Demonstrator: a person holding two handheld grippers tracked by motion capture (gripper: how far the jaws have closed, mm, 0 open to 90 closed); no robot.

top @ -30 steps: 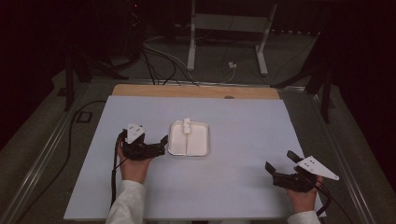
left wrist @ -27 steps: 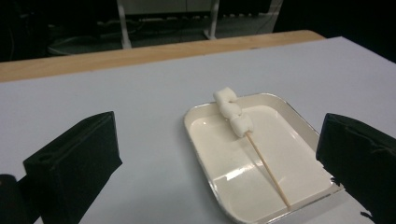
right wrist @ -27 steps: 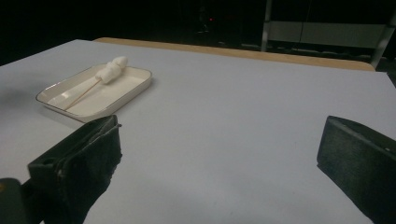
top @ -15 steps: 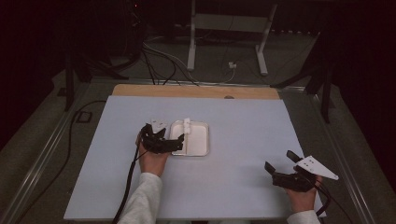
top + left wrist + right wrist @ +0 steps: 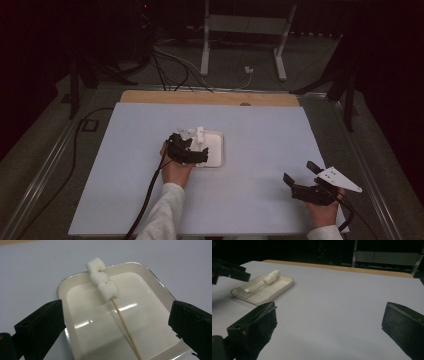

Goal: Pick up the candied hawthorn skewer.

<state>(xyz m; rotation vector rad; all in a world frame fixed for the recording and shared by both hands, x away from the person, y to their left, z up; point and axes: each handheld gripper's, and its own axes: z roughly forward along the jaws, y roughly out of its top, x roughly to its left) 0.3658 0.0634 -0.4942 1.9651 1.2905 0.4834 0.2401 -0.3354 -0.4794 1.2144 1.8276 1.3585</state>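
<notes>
A shallow white tray [image 5: 218,150] sits mid-table and holds a wooden skewer [image 5: 125,325] with three marshmallows [image 5: 102,282] on its far end. My left gripper [image 5: 199,151] hovers over the tray's left part. In the left gripper view it [image 5: 116,308] is open, its jaws standing on either side of the skewer without touching it. My right gripper [image 5: 300,172] rests near the front right of the table, open and empty [image 5: 329,310]. The right gripper view looks across at the tray [image 5: 284,286], the marshmallows [image 5: 272,276] and the left gripper [image 5: 232,271].
A pale sheet [image 5: 270,130] covers the table, with a wooden strip [image 5: 210,97] along the far edge. Cables [image 5: 170,65] and a metal stand [image 5: 240,45] lie on the floor beyond. A black cable [image 5: 150,200] trails from the left gripper.
My left gripper has moved right, from beside the tray to over its left part. The right gripper has stayed put.
</notes>
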